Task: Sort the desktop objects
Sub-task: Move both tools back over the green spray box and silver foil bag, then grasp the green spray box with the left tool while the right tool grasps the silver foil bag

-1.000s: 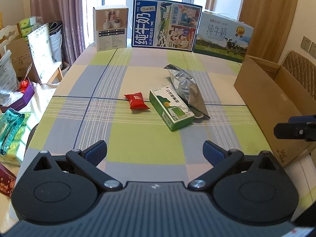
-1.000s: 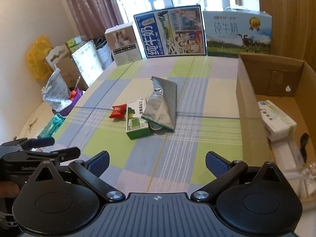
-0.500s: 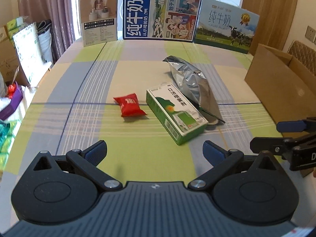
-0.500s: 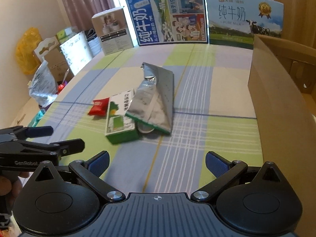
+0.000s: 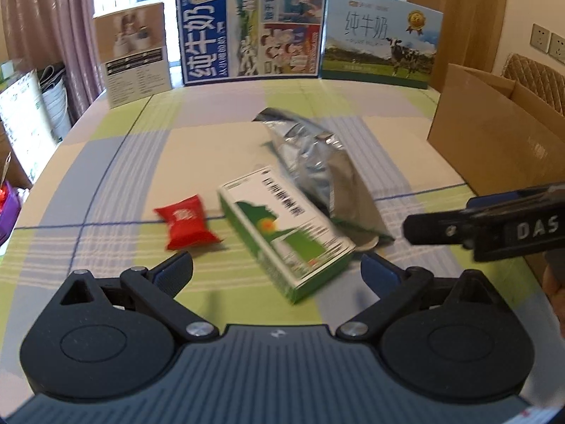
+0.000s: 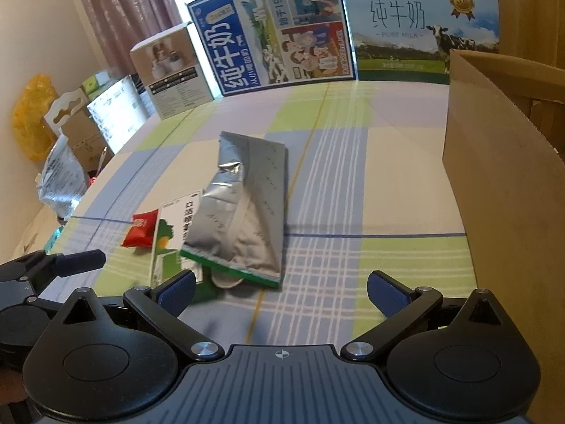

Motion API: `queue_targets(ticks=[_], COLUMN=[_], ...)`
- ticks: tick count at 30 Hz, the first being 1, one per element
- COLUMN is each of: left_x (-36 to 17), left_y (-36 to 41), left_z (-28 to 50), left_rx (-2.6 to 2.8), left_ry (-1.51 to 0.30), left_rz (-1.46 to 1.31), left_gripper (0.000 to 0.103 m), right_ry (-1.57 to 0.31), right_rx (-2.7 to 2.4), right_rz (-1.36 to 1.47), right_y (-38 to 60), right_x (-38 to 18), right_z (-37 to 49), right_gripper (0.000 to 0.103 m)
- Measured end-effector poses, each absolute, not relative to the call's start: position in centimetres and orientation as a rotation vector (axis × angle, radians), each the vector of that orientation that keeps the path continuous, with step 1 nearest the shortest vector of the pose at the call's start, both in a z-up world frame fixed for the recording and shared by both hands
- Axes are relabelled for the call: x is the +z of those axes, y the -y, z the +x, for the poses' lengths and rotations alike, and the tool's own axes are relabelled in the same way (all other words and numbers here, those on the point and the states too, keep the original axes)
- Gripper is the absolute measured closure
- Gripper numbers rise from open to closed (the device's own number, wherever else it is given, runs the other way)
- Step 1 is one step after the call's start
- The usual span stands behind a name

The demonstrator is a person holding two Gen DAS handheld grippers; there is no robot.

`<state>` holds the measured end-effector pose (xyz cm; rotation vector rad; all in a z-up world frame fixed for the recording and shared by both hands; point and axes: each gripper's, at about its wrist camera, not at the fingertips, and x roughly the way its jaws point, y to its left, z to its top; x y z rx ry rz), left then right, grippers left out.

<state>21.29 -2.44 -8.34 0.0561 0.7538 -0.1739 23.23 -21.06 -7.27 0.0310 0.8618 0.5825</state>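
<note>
left gripper [image 5: 276,270]: fingers spread wide, nothing between them, hanging low over the near part of the table [image 5: 106,162] w/ the green box's near end just past the gap

right gripper [image 6: 280,288]: also spread wide & empty, low over the table, silver pouch's near edge right ahead of it. Shows up at the right edge of the left cam too, near the cardboard box

green box [image 5: 286,236]: green/white carton lying flat around mid-table, at an angle. A bit blurred in the left cam

silver pouch [image 6: 243,212]: crumpled foil bag lying flat, one long edge overlapping the green box's right side, something round & pale poking out under its near end, can't tell what

red packet [image 5: 185,221]: small red snack pack, just left of the green box, not touching afaict

cardboard box [image 5: 494,141]: open brown box along the table's right edge, inside not visible from either cam

far edge: blue milk carton box [image 5: 252,24] in the middle, white product box [image 5: 136,53] to its left, cow milk box [image 5: 381,53] to its right, all standing upright
</note>
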Motion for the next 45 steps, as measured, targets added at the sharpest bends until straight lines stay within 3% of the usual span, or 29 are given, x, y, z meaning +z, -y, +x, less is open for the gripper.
queue_targets(ticks=[7,16,20,34,36,37,45], left_x=[-9.5,-10.5,-10.6,-10.8,-10.9,-11.0,-10.8], left_y=[3.8,3.7,3.2,0.7,0.7,0.8,0.6], left_z=[22.7,23.4,23.5,23.5,23.6,23.6,23.3], left_rx=[-0.170,-0.147,-0.120,-0.104,-0.103,-0.107,-0.114], left_ry=[-0.773,-0.784,-0.793,-0.796,-0.814,-0.821,-0.833], left_rz=[0.061,0.029,0.055,0.022,0.023,0.023,0.024], left_gripper=[0.015,0.016,0.027,0.028,0.037,0.048,0.051], right_ry=[-0.867,-0.876,-0.875,-0.850,-0.849,-0.852,-0.858], right_rx=[0.556,0.581,0.590,0.670,0.671,0.672,0.668], right_rz=[0.058,0.048,0.054,0.031,0.026,0.027,0.030], right_y=[22.1,21.9,21.7,17.4,17.0,16.8,15.1], right_x=[-7.7,-7.8,-7.8,-7.6,-7.9,-8.0,-9.2], right_z=[24.1,23.9,24.0,25.1,25.4,25.6,27.2], right_gripper=[0.002,0.002,0.002,0.003,0.003,0.003,0.006])
